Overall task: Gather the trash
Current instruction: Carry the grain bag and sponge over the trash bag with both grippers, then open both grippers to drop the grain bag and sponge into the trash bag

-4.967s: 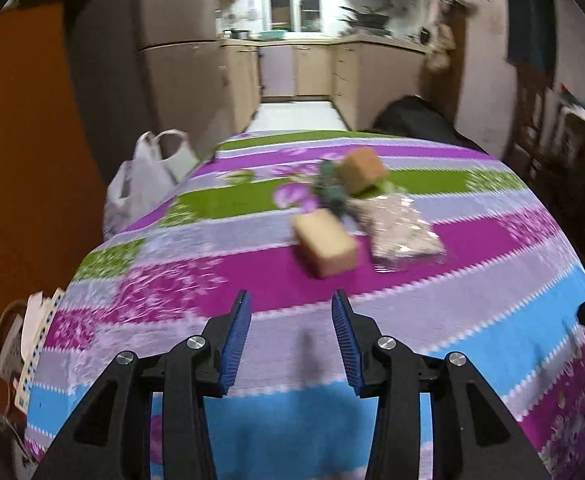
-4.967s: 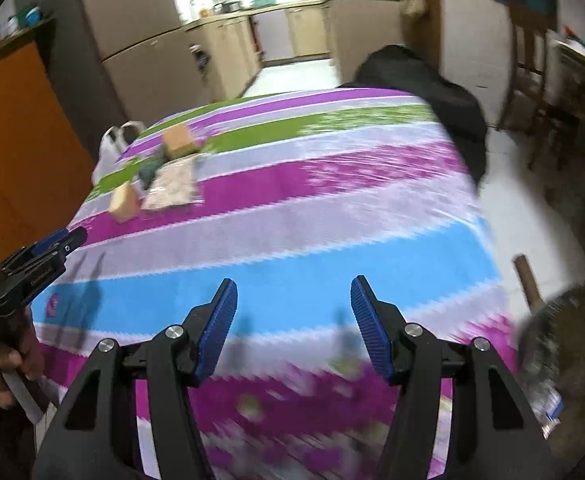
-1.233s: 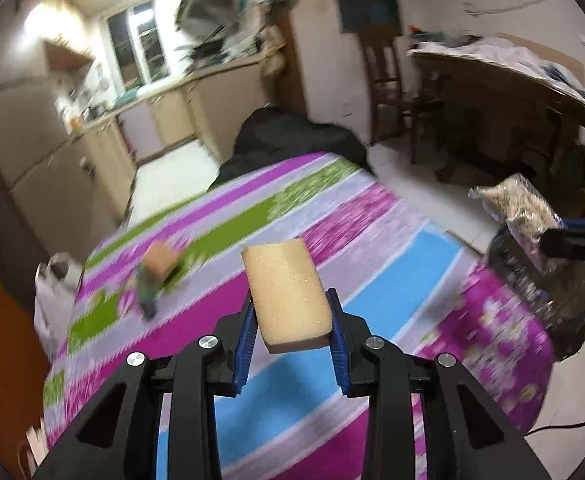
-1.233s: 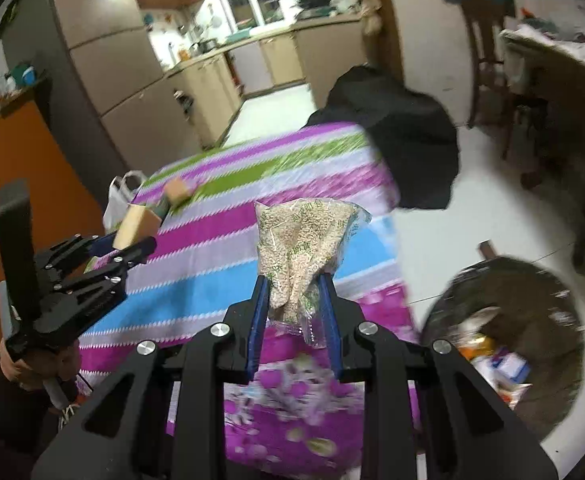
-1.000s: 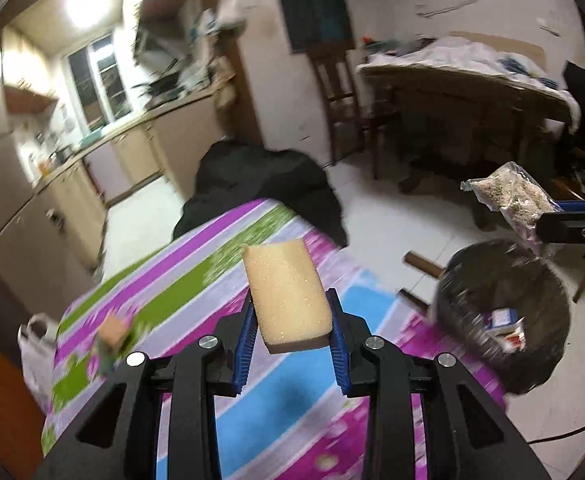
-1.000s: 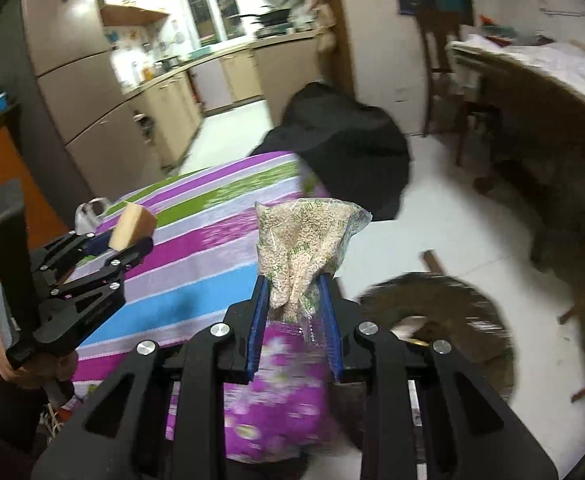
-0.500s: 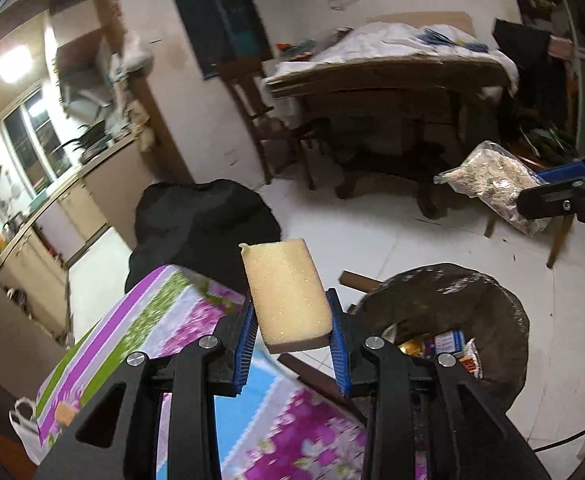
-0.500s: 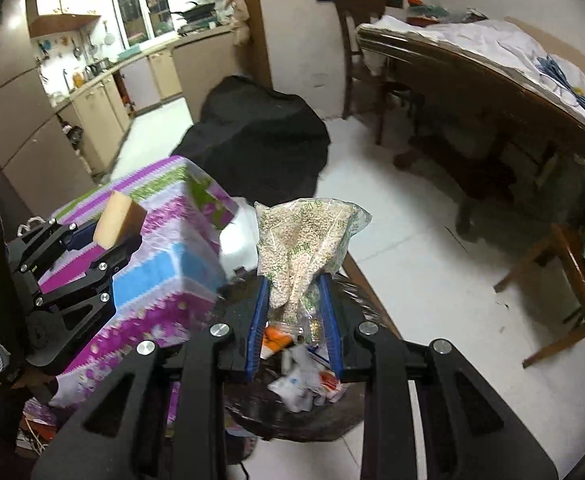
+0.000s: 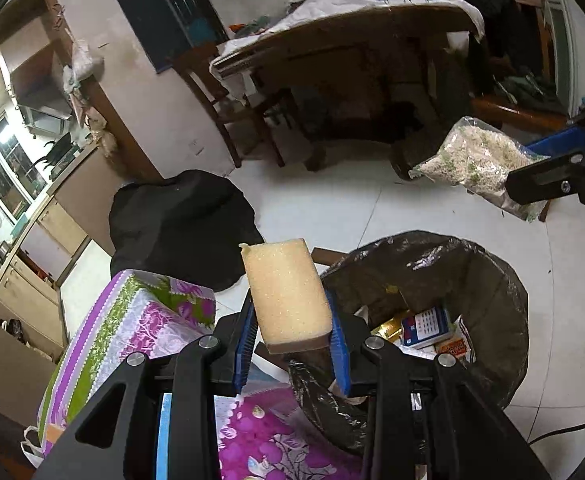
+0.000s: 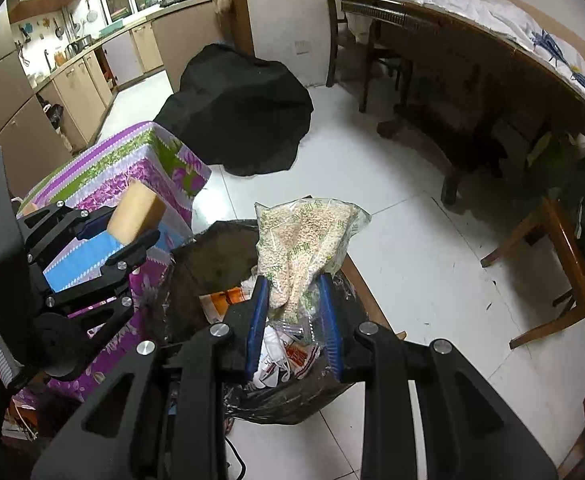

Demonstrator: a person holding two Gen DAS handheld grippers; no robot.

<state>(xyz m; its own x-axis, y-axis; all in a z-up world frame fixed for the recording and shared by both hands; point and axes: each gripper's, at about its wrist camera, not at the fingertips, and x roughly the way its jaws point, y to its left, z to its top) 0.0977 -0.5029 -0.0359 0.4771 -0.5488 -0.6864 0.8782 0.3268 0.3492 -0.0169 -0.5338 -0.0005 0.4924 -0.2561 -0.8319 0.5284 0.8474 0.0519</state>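
**Desk:** Beside the flower-patterned counter (image 10: 104,168), what is on the left?

**Photographer:** The left gripper (image 9: 292,344), its blue-padded fingers (image 9: 244,344) closed partway on a tan rectangular foam sponge (image 9: 286,288). The pads press its two long sides and most of the block stands clear above them. In the right wrist view the same sponge (image 10: 136,210) hangs at the counter's edge, near the rim of the bin but, as far as I can judge, not squarely over the opening.

**Desk:** And the bin?

**Photographer:** A round bin lined with a black plastic bag (image 9: 496,280) stands on the white tiled floor (image 10: 412,216), touching or just beside the counter. Cartons and wrappers (image 9: 424,326) already lie inside. Its place at the counter's corner looks chosen so rubbish can be carried straight across.

**Desk:** The right side?

**Photographer:** The right gripper (image 10: 292,312) has its fingers (image 10: 258,312) nearly shut on the lower end of a clear plastic bag of pale grain (image 10: 304,240). The bag rises crumpled above the pads. It is held directly over the open bin, which suggests a release is the next step. Pinched by its thin end, the bag should fall freely once the fingers part.

**Desk:** Any risk?

**Photographer:** The sponge may strike the rim unless moved further across.
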